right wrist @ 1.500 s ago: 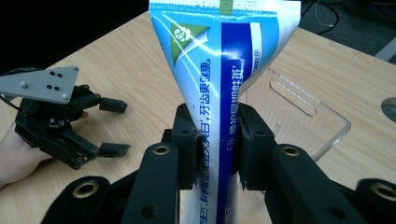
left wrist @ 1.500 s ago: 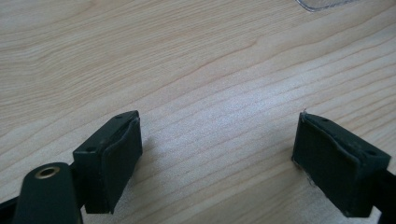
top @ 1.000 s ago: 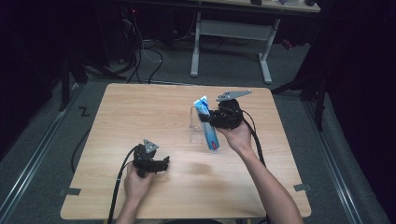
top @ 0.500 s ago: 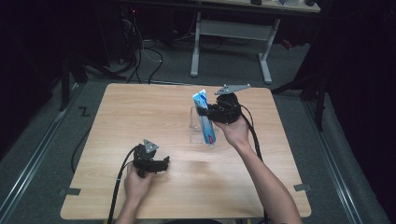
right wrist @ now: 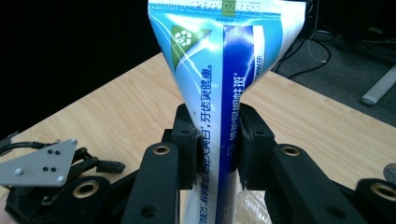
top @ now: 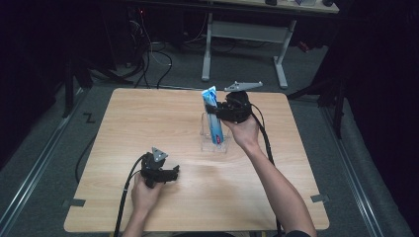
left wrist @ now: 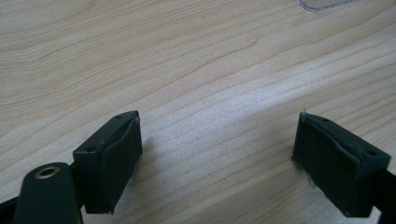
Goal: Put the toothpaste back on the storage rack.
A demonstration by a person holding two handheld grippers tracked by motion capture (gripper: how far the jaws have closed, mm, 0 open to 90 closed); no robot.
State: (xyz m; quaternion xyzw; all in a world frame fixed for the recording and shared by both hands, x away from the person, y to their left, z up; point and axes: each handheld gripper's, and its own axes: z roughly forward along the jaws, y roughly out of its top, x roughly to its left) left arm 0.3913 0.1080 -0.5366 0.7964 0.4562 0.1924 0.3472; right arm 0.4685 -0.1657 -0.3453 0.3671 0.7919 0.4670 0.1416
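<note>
- The left tool [top: 174, 173] rests on the near-left part of the worktop [top: 148, 118] in the person's left hand [top: 146, 190], released: its two blocky black pads [left wrist: 114, 156] stand wide apart over bare wood.
- The worktop is a pale, squarish board with rounded corners and fine straight grain, matt and smooth.
- A clear plastic holder [top: 210, 143], upright and glossy, stands right of centre, towards the far side.
- The toothpaste tube [top: 213, 121] is flat, shiny, blue, white and green, its crimped end uppermost; its lower end sits in the holder.
- The right tool [top: 220, 112] is clenched on the tube's middle, pads [right wrist: 189, 149] pinching the soft film from both sides.
- Around the worktop lies grey floor, dark curtains and a white-legged desk [top: 247, 34] with cables beyond.
</note>
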